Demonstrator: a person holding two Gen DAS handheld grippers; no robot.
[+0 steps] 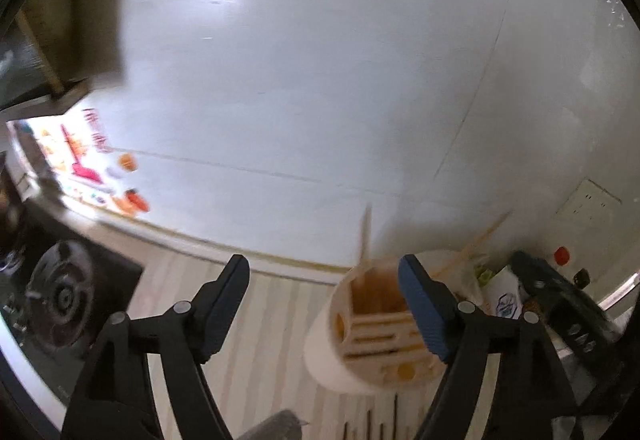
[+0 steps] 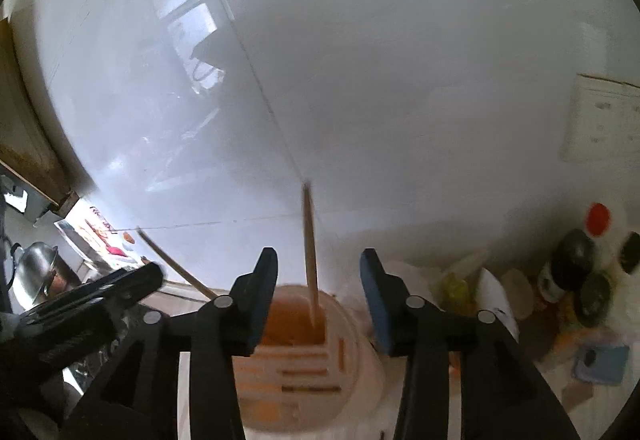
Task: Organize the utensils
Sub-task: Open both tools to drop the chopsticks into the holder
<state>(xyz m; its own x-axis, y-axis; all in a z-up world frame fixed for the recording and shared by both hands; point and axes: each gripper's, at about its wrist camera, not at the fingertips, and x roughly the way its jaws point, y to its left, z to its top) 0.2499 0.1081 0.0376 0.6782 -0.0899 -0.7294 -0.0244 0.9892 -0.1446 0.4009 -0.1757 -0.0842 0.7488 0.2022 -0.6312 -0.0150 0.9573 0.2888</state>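
Note:
A cream utensil holder point(image 1: 360, 344) with slotted compartments stands on the striped counter. My left gripper point(image 1: 324, 272) is open beside it, and its right finger overlaps the holder's rim in the picture. One wooden chopstick point(image 1: 366, 236) stands upright in the holder, and another chopstick point(image 1: 476, 244) leans out to the right. In the right wrist view my right gripper point(image 2: 319, 264) hangs open over the holder point(image 2: 304, 356). The upright chopstick point(image 2: 310, 252) rises between its fingers, touching neither pad. A slanted chopstick point(image 2: 176, 264) shows at left, by the left gripper point(image 2: 100, 300).
A gas burner point(image 1: 60, 300) sits at the left of the striped counter point(image 1: 260, 320). Bottles and jars point(image 2: 572, 264), a red cap point(image 2: 598, 217) and a blue sponge point(image 2: 604, 362) crowd the right. A metal pot point(image 2: 34, 268) is far left. White tiled wall behind.

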